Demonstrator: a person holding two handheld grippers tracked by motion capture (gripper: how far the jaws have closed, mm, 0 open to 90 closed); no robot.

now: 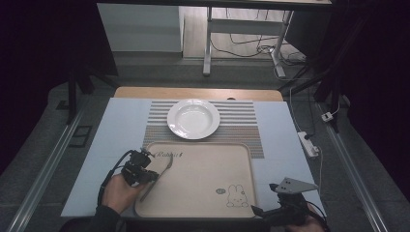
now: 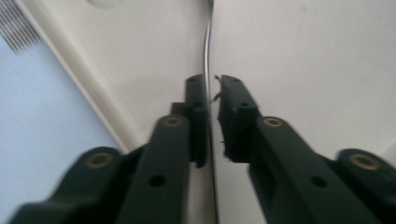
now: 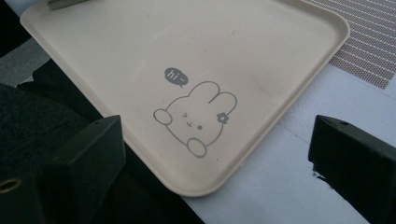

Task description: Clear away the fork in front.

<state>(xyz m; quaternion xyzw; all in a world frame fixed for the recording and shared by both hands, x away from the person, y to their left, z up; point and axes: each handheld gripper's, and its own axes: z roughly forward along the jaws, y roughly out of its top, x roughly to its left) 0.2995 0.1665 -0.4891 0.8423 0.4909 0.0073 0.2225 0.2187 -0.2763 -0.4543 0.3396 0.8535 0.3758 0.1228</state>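
Pinching thin metal utensil [image 2: 208,56] | left claw [image 2: 212,88] | smooth beige tray [image 1: 203,193]

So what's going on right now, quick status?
Left gripper shut on utensil handle over the tray. Right gripper open, empty, at the tray's near corner. Plate empty, nothing in the way.

One beige tray [image 1: 203,193] is counted on the table, and one rabbit drawing [image 1: 236,195] is printed on it. One white plate [image 1: 193,118] is seen beyond it, set on one striped mat [image 1: 241,126]. One metal utensil [image 1: 157,179] is found on the tray. Two grippers are counted: the left gripper [image 1: 145,175] and the right gripper [image 1: 270,210].
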